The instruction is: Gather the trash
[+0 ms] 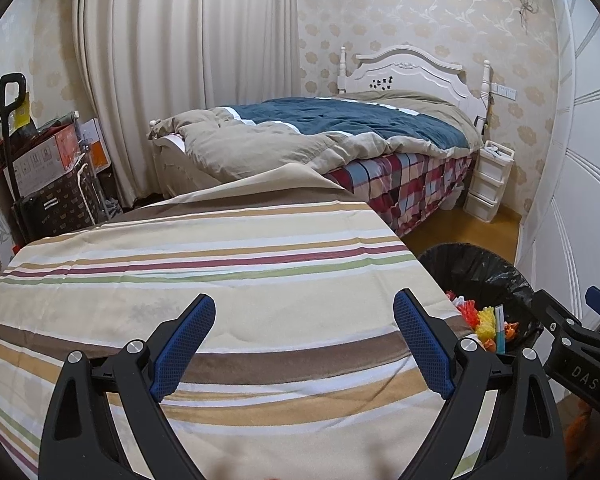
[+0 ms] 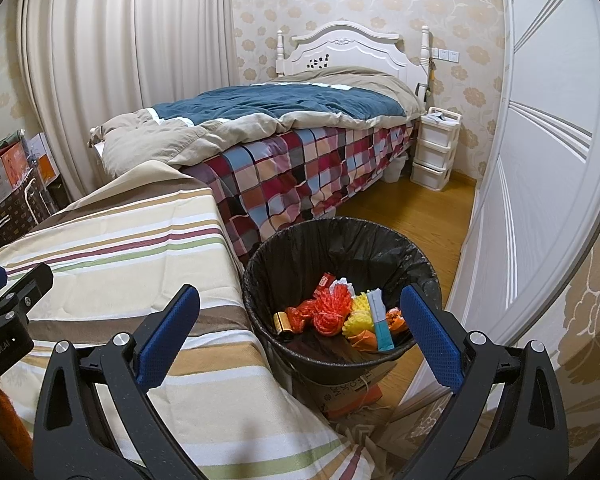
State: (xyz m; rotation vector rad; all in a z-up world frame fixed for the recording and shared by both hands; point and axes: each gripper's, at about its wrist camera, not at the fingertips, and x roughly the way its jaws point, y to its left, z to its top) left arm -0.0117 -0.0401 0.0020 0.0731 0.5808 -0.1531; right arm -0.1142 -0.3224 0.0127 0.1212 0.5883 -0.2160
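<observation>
Against the left wall stood a stack of boxes (image 1: pixel 48 160) with a black handle rising beside them. Next came the table under its striped cloth (image 1: pixel 220 272), and the cloth's top lay bare. The left gripper (image 1: pixel 304 308) hung over the table's near edge with its blue fingers (image 1: pixel 188 340) spread wide and nothing between them. Just past the table's right edge sat the bin (image 2: pixel 340 248), lined with a black bag. The trash (image 2: pixel 340 312) lay at its bottom: red and yellow foam netting, a small gold cylinder, an orange wrapper and a white and teal tube. The right gripper (image 2: pixel 300 312) was held above the bin's near rim, its jaws parted just as wide and empty. Behind the bin a bed (image 2: pixel 280 128) with a checked sheet ran back to a white headboard, and a white wardrobe (image 2: pixel 540 160) filled the right side.
</observation>
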